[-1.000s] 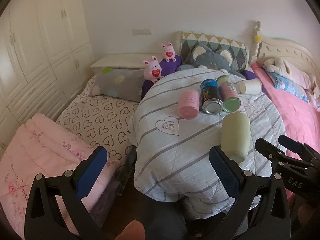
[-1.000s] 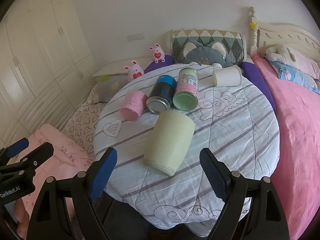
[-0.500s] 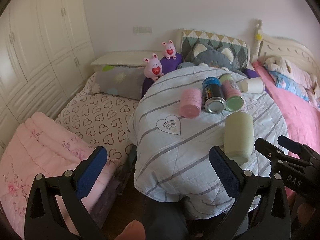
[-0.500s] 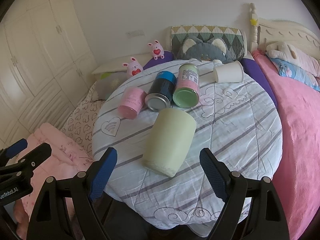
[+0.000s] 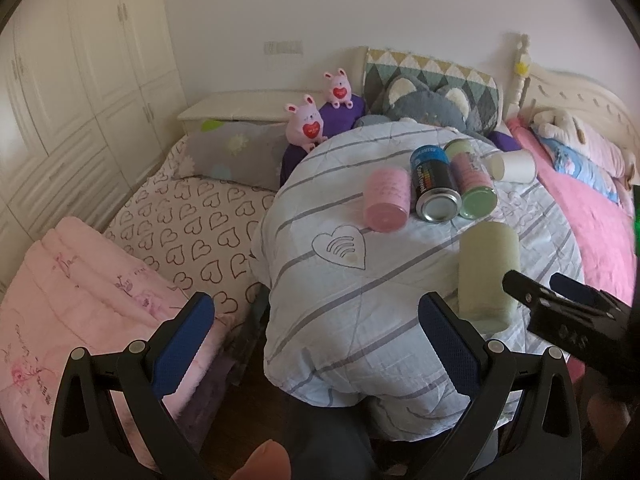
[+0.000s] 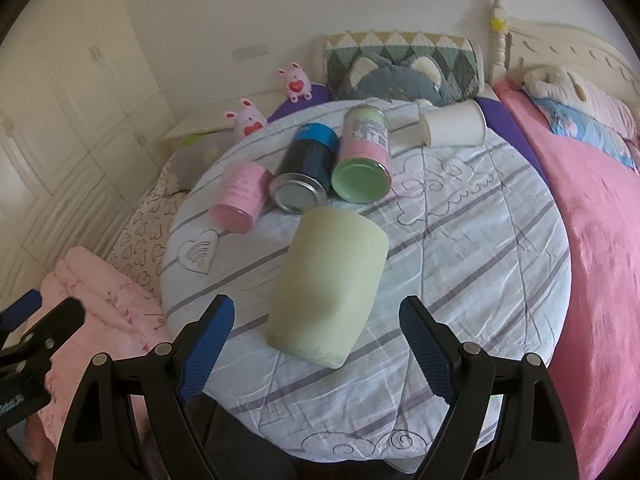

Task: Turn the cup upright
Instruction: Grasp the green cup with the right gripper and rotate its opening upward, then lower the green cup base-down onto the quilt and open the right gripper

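A pale green cup [image 6: 326,286] lies on its side on the round table covered by a striped cloth [image 6: 460,264], its base end toward me. My right gripper [image 6: 316,340] is open, its blue-padded jaws standing either side of the cup's near end without touching it. In the left wrist view the same cup [image 5: 486,274] lies at the right, partly behind the right gripper's fingers [image 5: 560,304]. My left gripper [image 5: 316,344] is open and empty, held off the table's near left edge.
A pink can [image 6: 240,196], a blue-topped dark can [image 6: 306,174] and a pink-green can [image 6: 364,160] lie on their sides behind the cup. A white paper cup [image 6: 454,124] lies at the far edge. Beds with pink blankets [image 6: 600,220] flank the table.
My right gripper has come closer to the green cup, which now sits larger between its jaws. The left gripper has shifted slightly; the cup has not moved.
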Demonstrator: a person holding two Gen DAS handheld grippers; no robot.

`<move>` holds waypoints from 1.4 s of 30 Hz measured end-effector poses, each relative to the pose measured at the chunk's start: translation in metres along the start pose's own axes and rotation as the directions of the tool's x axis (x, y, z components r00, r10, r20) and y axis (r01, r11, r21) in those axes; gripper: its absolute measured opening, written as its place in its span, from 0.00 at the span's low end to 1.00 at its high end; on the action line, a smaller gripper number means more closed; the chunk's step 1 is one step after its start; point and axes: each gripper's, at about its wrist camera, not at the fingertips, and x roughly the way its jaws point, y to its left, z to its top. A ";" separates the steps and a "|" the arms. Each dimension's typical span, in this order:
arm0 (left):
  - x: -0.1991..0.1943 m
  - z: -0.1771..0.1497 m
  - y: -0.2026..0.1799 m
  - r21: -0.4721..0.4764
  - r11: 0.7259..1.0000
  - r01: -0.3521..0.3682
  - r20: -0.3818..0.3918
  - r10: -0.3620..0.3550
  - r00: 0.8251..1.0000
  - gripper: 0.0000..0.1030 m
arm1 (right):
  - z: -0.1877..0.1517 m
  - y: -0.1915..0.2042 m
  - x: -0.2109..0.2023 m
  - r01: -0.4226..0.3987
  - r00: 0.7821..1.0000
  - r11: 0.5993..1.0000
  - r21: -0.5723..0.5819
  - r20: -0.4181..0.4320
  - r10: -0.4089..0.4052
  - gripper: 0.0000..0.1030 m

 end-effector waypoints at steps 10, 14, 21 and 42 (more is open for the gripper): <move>0.027 -0.002 0.005 -0.010 1.000 0.024 -0.053 -0.024 0.998 1.00 | 0.022 -0.005 0.060 0.010 0.993 0.995 0.095 -0.118 0.002 0.83; 0.037 -0.001 0.008 -0.017 1.000 0.026 -0.067 -0.027 0.997 1.00 | 0.026 -0.006 0.076 0.031 0.988 0.994 0.102 -0.155 -0.015 0.83; 0.048 0.002 0.009 -0.018 0.999 0.035 -0.082 -0.037 0.996 1.00 | 0.026 -0.010 0.098 -0.001 0.976 0.993 0.115 -0.215 0.026 0.83; 0.015 -0.008 -0.018 0.041 0.999 0.023 -0.050 -0.021 0.999 1.00 | 0.022 -0.004 0.011 -0.052 0.989 0.995 -0.086 0.137 0.064 0.77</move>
